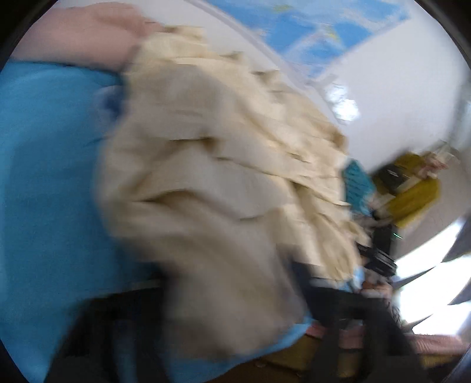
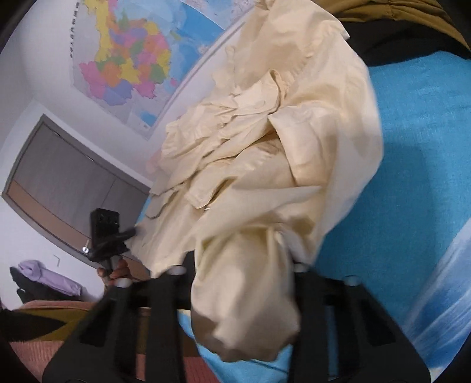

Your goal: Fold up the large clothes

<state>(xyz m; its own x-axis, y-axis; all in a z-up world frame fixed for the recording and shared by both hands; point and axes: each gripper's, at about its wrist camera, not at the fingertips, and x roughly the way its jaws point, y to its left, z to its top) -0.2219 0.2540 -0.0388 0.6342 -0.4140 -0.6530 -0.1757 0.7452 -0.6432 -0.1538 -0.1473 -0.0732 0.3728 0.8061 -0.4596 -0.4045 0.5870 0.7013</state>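
A large cream garment (image 2: 265, 141) lies crumpled on a blue bed cover (image 2: 412, 165). Its near end is bunched into a thick wad between the black fingers (image 2: 170, 274) of my right gripper (image 2: 238, 269), which is shut on it. In the blurred left wrist view the same cream garment (image 1: 212, 165) fills the gap between the dark fingers (image 1: 321, 291) of my left gripper (image 1: 226, 300), which looks shut on it. From the right wrist view, the left gripper (image 2: 129, 232) is at the garment's left edge, held by a hand (image 2: 117, 272). The right gripper (image 1: 378, 256) shows at the garment's right side.
A coloured map (image 2: 126, 59) hangs on the white wall behind the bed, beside a grey door (image 2: 67, 182). A lilac cloth (image 2: 50, 278) lies at the lower left. An olive-brown garment (image 2: 412, 17) lies at the bed's far end. A pink pillow (image 1: 82, 32) lies beyond the garment, and yellow clutter (image 1: 412, 188) at the right.
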